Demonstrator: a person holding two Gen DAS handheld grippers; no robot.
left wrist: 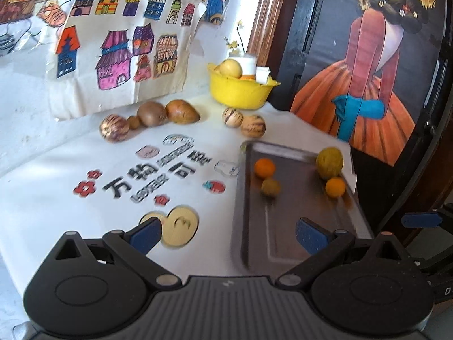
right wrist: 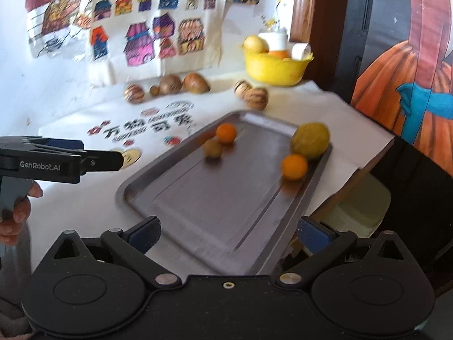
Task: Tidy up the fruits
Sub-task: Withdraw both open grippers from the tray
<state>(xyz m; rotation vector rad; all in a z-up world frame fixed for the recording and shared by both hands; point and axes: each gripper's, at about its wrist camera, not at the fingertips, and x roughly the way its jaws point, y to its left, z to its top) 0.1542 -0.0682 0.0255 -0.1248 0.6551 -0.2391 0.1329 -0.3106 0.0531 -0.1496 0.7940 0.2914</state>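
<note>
Both claws stand wide apart and hold nothing: the left gripper [left wrist: 229,233] straddles the tray's left rim, the right gripper [right wrist: 229,231] hangs over the tray's near end. The metal tray [right wrist: 198,198] lies at the tabletop's right edge, long axis running away from the claws, carrying two oranges, a big yellow-green fruit [right wrist: 311,140] and a small brownish one. The loose fruits [left wrist: 154,113], brown and striped, line the tabletop's far edge, ahead and leftward, likely nearer the left hand.
</note>
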